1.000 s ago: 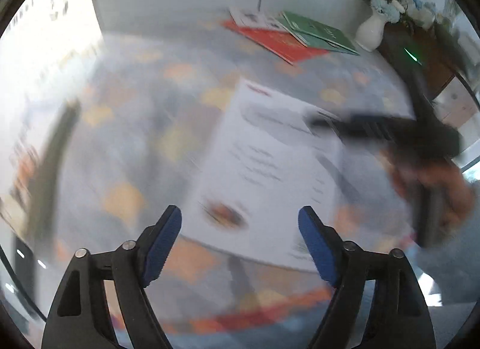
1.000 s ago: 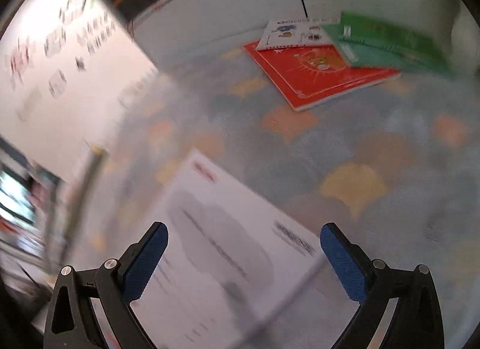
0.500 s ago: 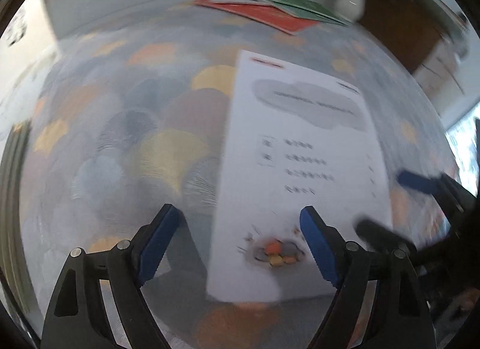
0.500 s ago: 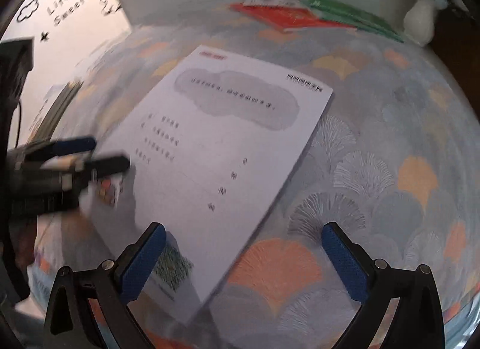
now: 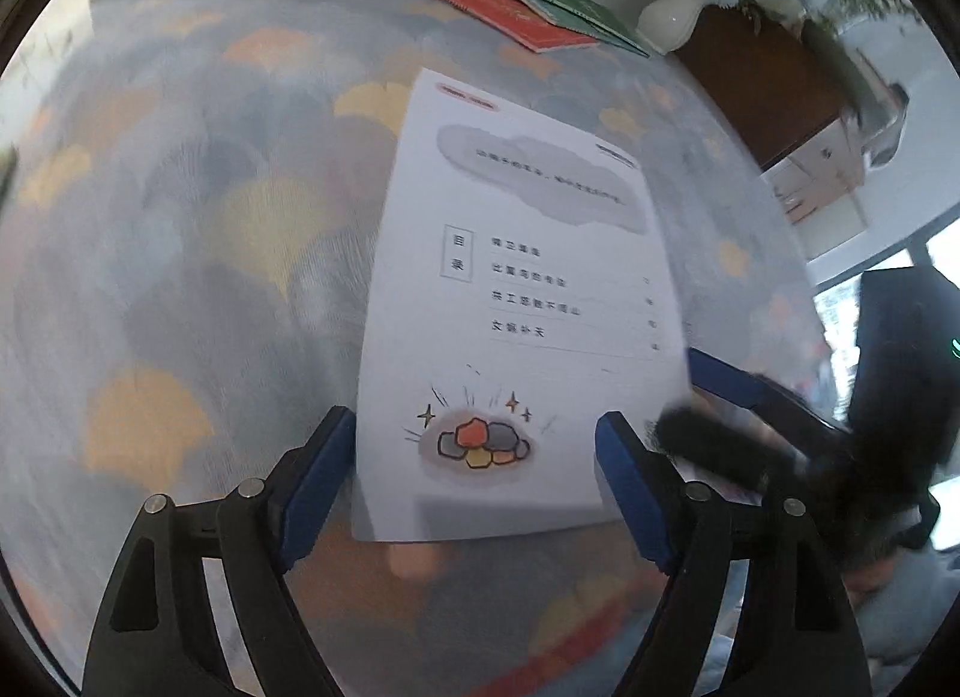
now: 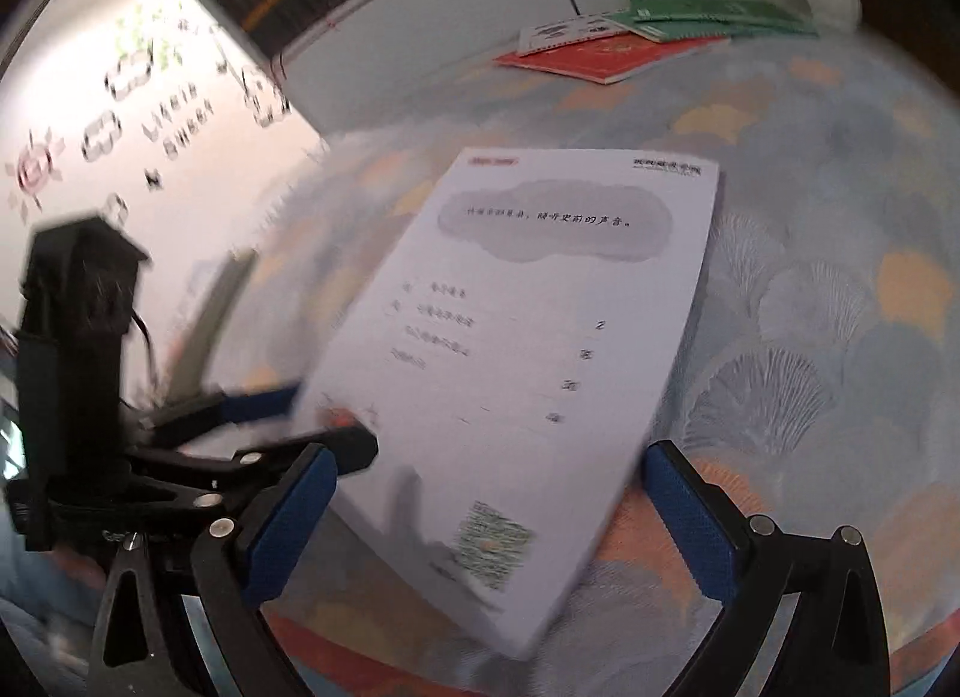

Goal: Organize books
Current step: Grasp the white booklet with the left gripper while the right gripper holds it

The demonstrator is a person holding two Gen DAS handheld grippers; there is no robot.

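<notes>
Both grippers — left gripper [image 5: 477, 475] and right gripper [image 6: 489, 517] — gape wide over the white book [image 5: 516, 301], holding nothing.

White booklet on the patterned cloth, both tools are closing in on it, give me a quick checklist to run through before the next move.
1. White booklet lies flat on the patterned cloth: ok.
2. Left tool open, its near edge between the pads: ok.
3. Right tool open over the near corner: ok.
4. Pads pressing on the cover: not ok, neither tool grips yet.
5. Tools apart from each other: cannot tell; the left tool's tip sits very close to the right one and the picture is blurred.
6. Far stack free: ok; red book and green books lie apart from the booklet.
</notes>
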